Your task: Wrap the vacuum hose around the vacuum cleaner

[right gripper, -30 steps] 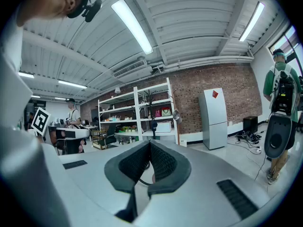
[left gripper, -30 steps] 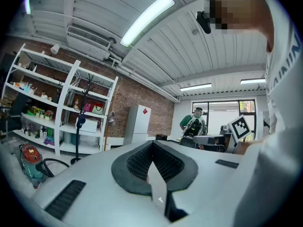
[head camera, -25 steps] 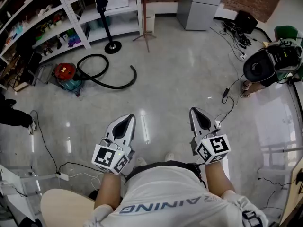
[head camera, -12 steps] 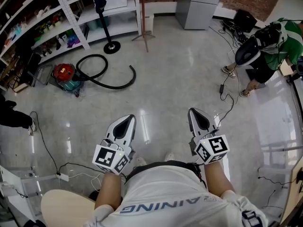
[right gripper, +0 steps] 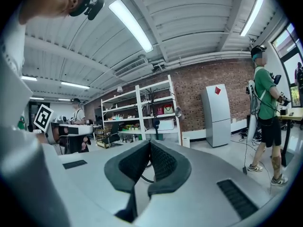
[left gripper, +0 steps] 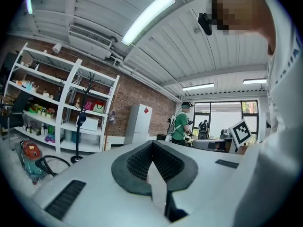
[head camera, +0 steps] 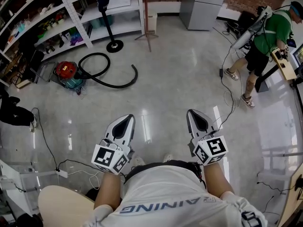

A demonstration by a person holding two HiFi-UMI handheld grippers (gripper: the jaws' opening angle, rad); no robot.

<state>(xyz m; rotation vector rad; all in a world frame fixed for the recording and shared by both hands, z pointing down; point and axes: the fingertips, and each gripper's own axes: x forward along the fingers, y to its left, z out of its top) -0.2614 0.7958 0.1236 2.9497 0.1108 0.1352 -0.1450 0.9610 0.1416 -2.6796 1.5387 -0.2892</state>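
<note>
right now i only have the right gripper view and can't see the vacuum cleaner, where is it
observer: The head view shows the red vacuum cleaner on the floor beside the white shelving, far ahead and to your left.
operator: is the hose wrapped yet
observer: No. The black hose lies loose on the floor in an open curve to the right of the cleaner.
operator: what about the left gripper
observer: The left gripper is side by side with the right gripper, shut with nothing in it, well short of the hose.
</note>
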